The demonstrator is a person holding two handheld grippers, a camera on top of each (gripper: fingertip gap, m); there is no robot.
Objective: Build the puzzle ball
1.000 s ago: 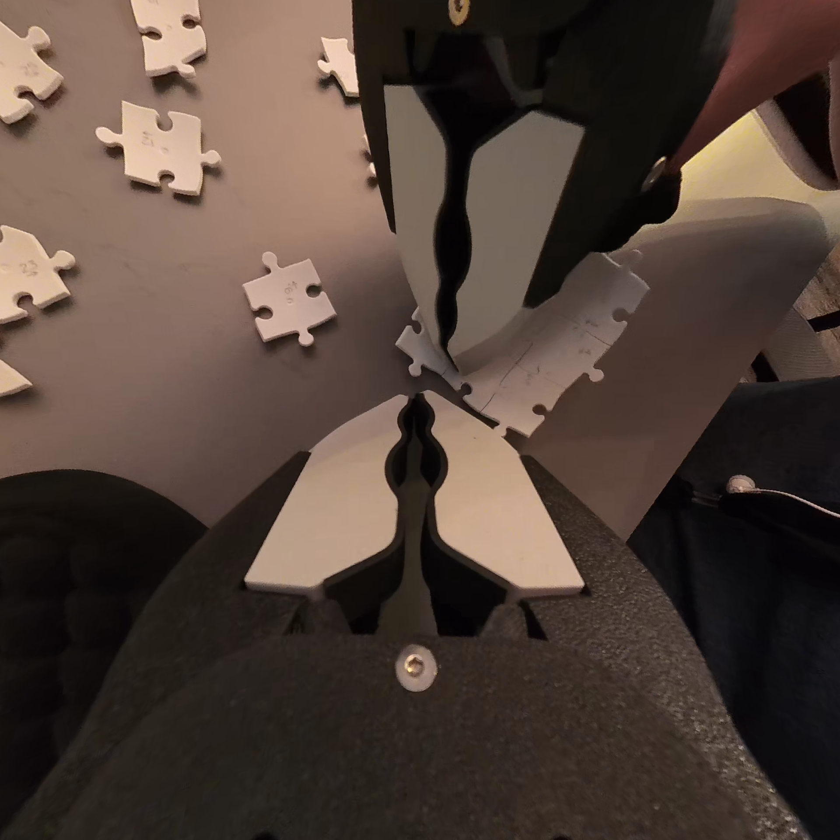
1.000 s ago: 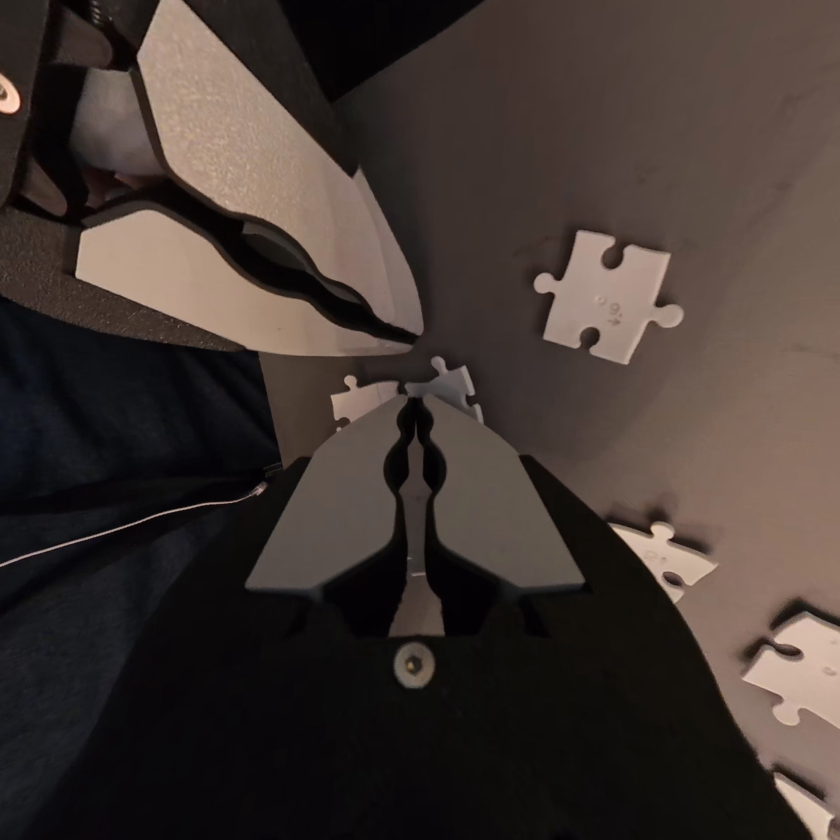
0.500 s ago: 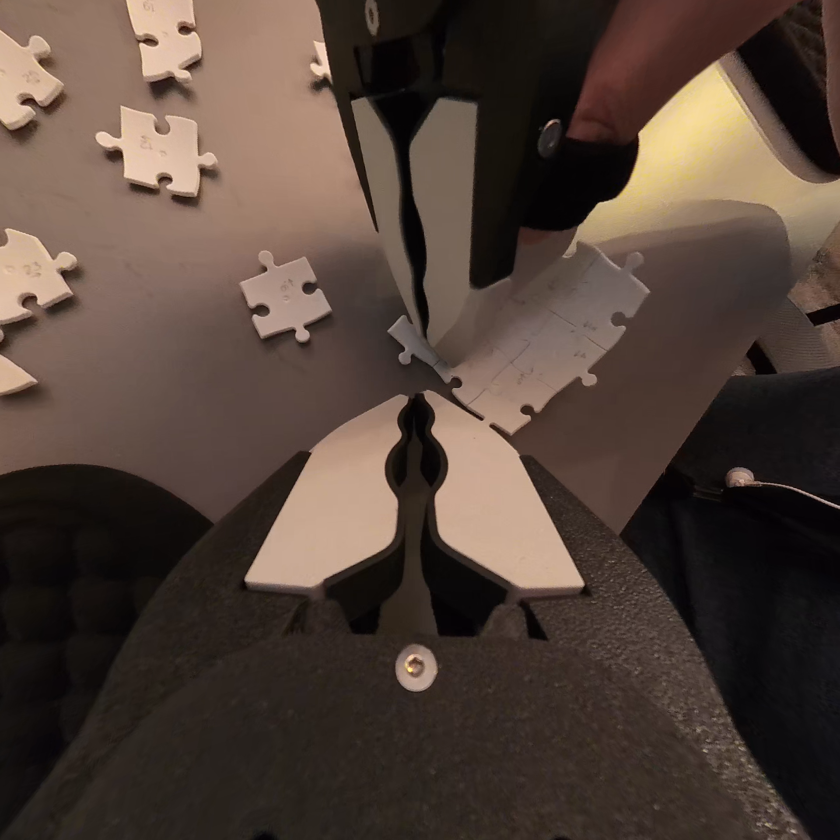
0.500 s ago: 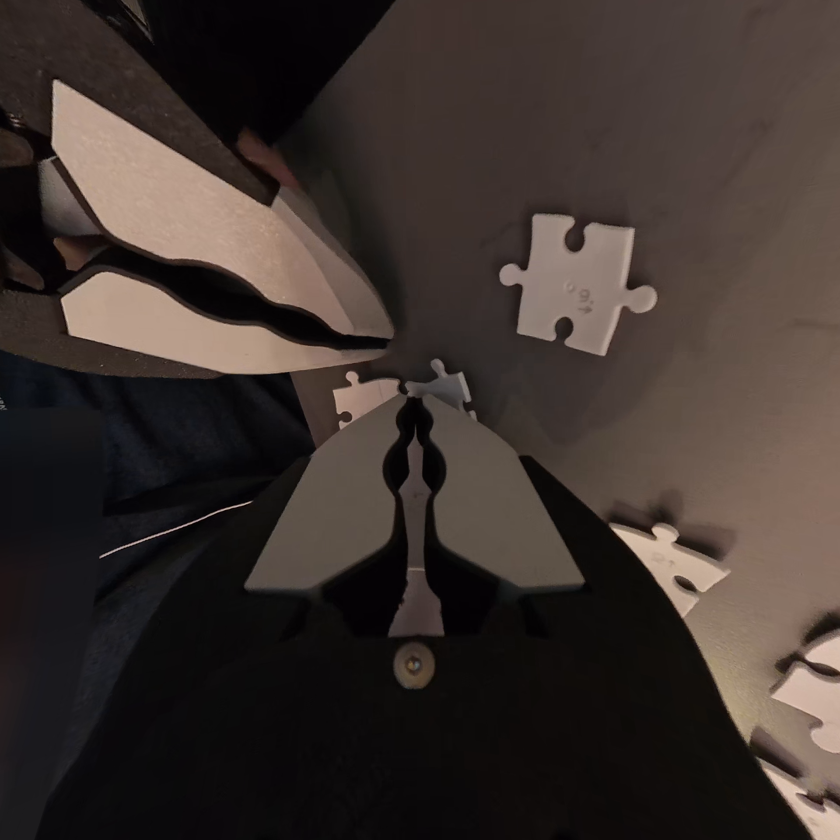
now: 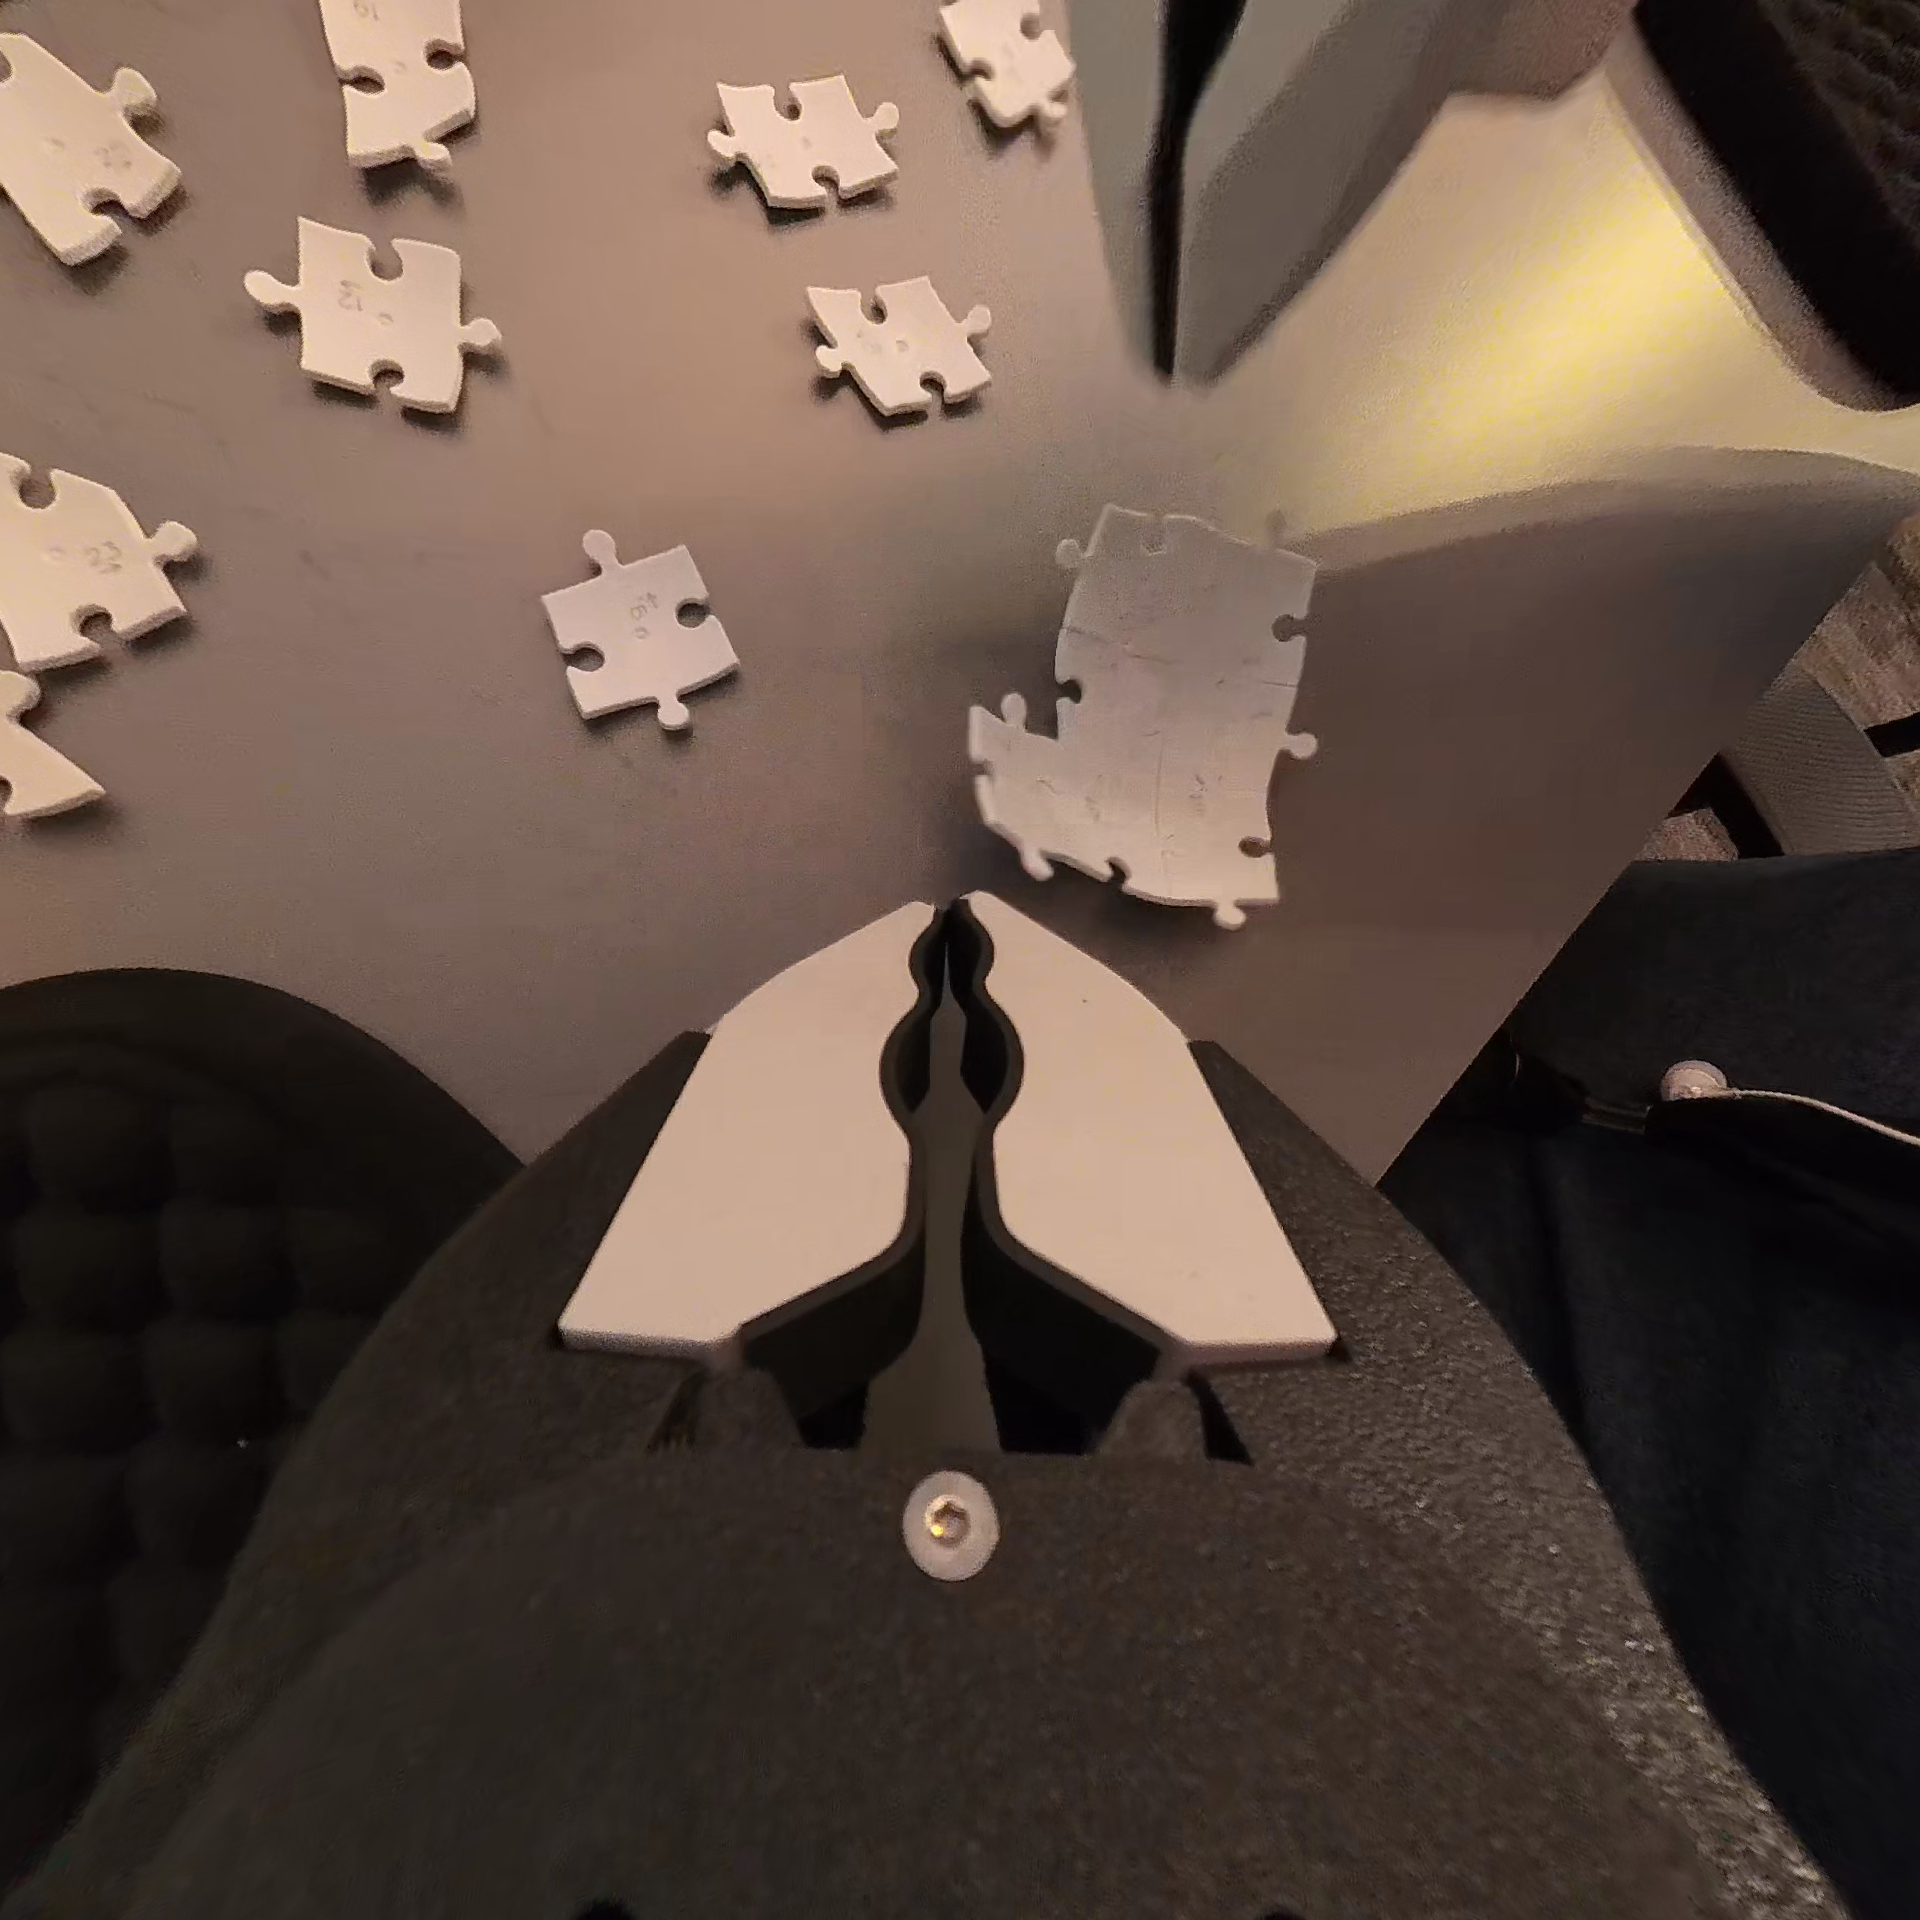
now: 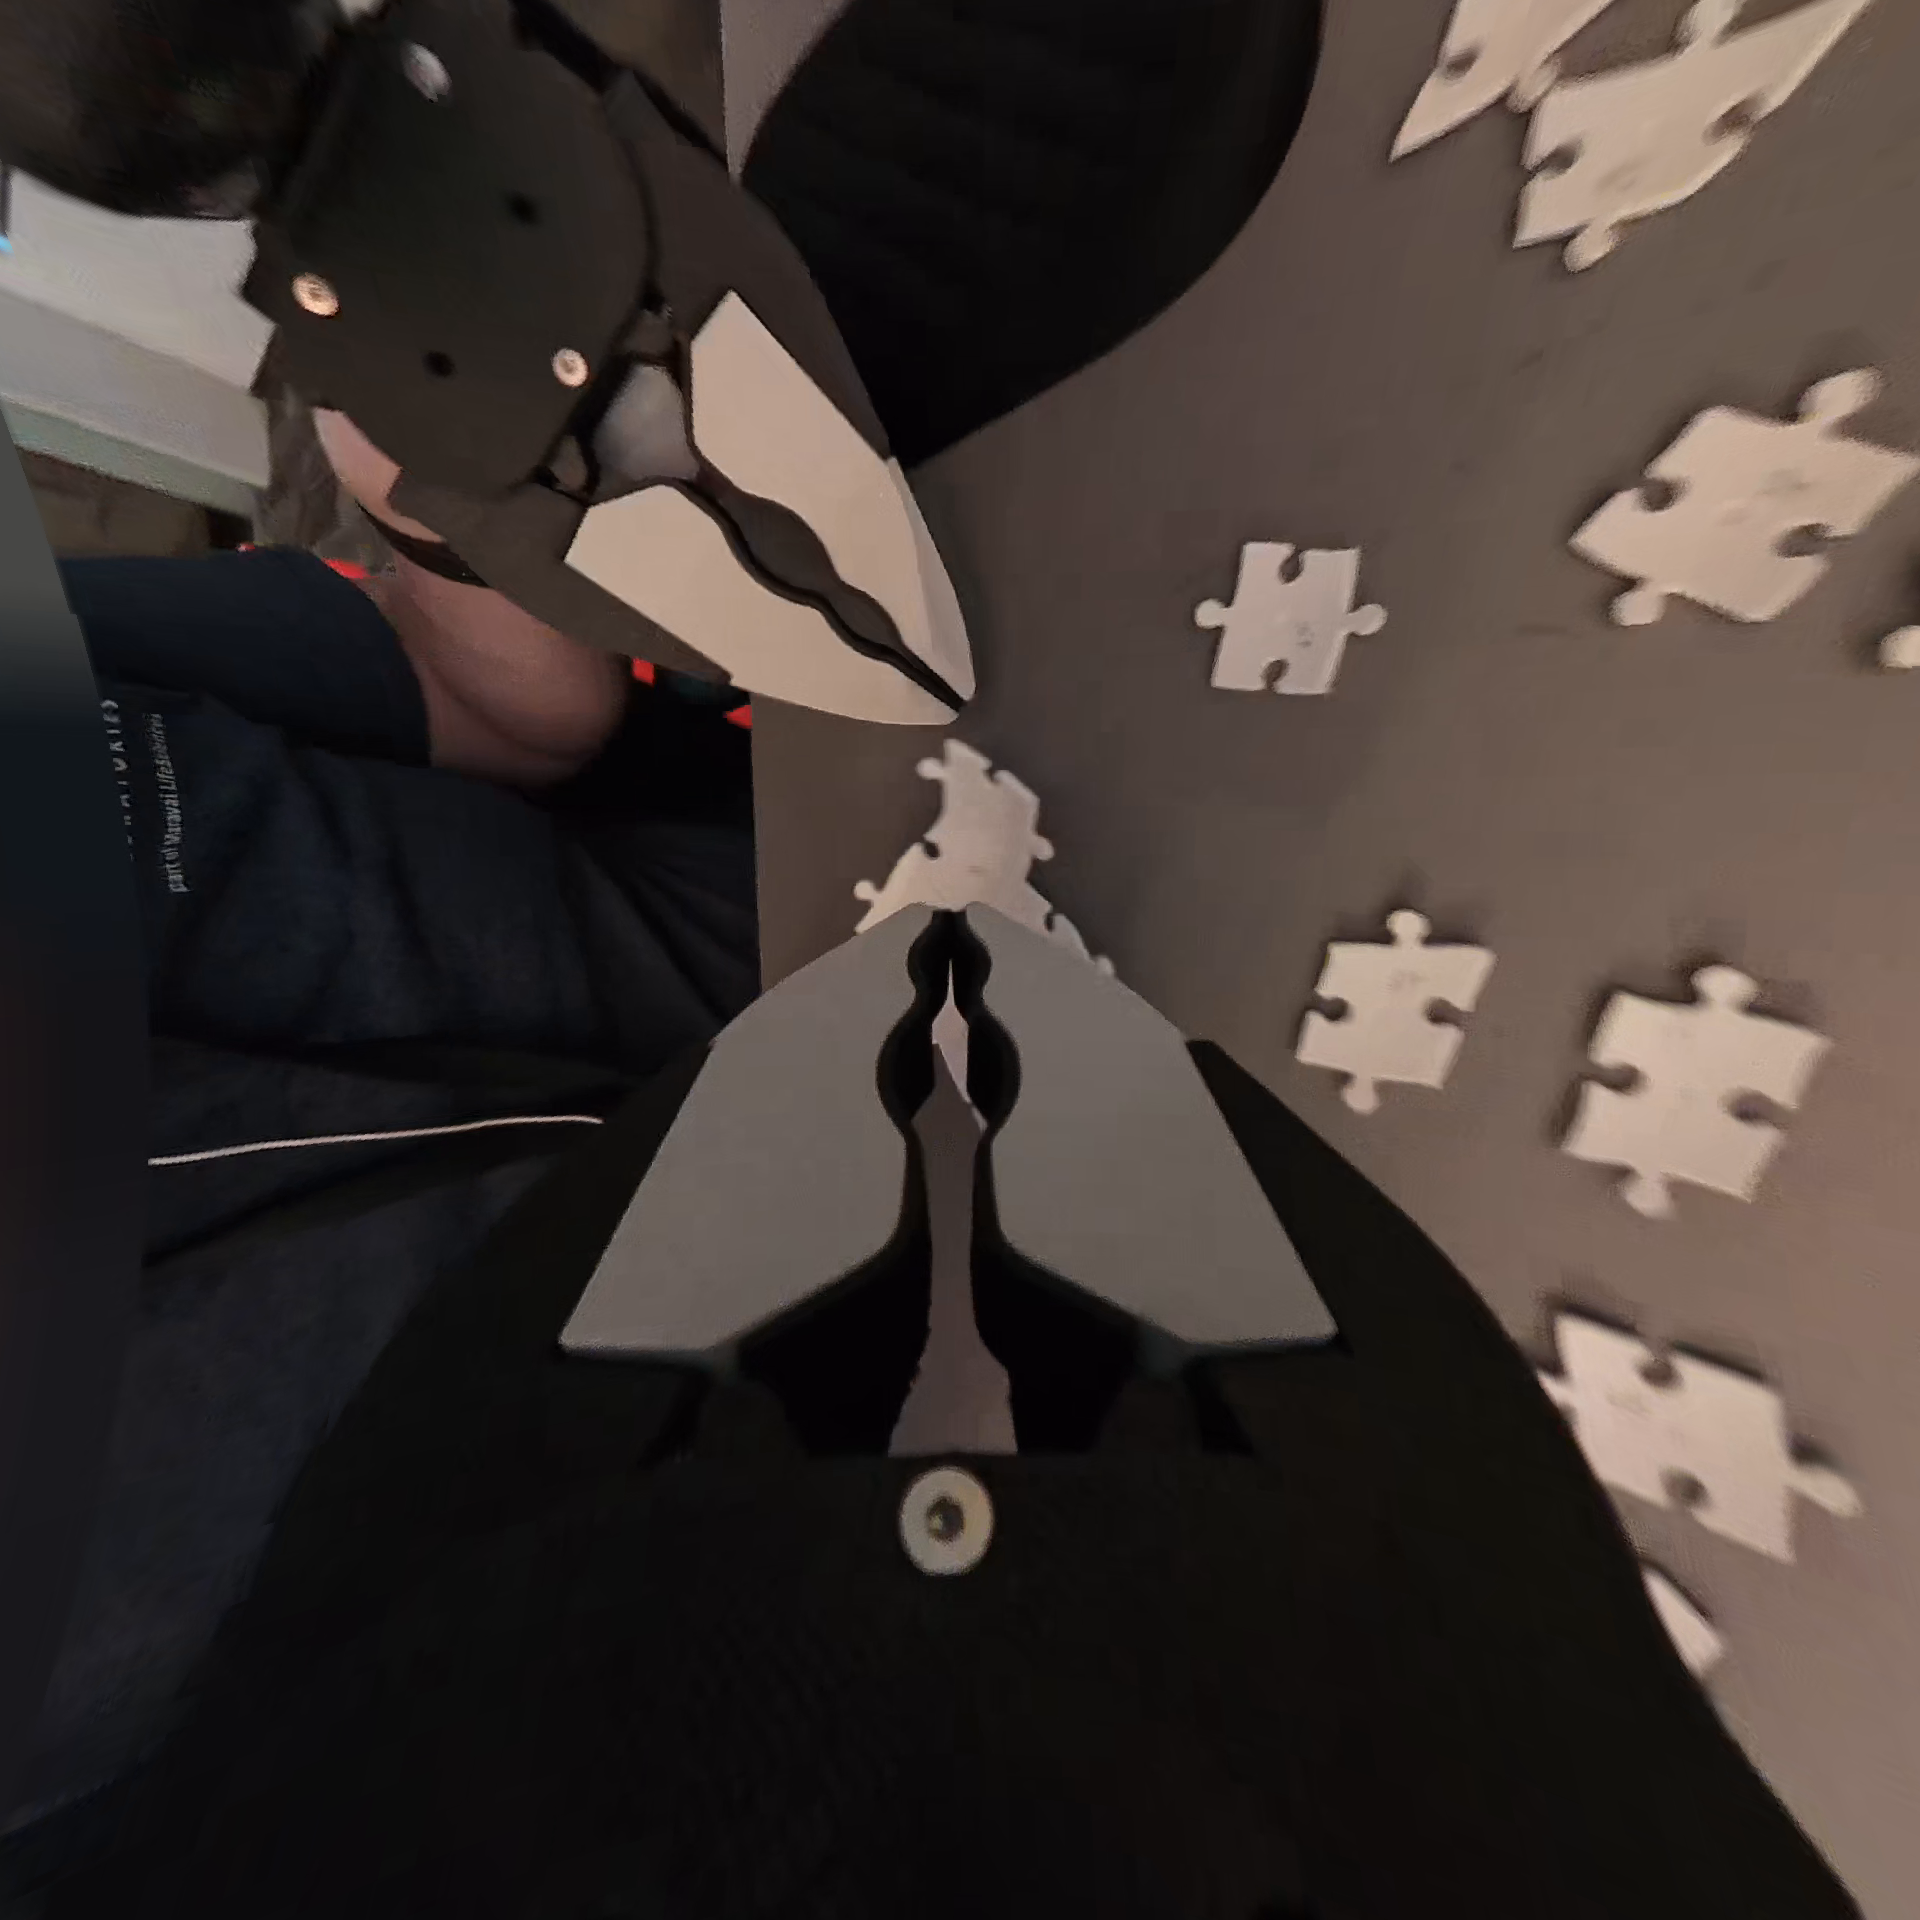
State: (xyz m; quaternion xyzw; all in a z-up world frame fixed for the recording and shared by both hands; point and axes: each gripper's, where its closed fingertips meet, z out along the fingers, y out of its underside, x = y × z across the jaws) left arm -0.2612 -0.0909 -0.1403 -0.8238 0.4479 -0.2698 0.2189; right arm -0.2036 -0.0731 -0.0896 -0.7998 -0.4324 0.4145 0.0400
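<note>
A joined cluster of white puzzle pieces lies curved on the grey table, near its corner; neither gripper holds it. My left gripper is shut and empty, its tips just short of the cluster's near left edge. My right gripper hangs blurred above the cluster, clear of it. In the right wrist view my right gripper is shut, with the cluster just beyond its tips and the left gripper shut close above it. A loose piece lies left of the cluster.
Several loose white pieces lie spread over the far and left table, also in the right wrist view. A black padded chair is at the left table edge. A person's dark clothing is beyond the corner on the right. There is about 9 cm between the tips of the two grippers.
Both grippers have let go of the cluster. The right gripper has risen well above it, and the left has drawn back. The cluster now sits turned, free on the table.
</note>
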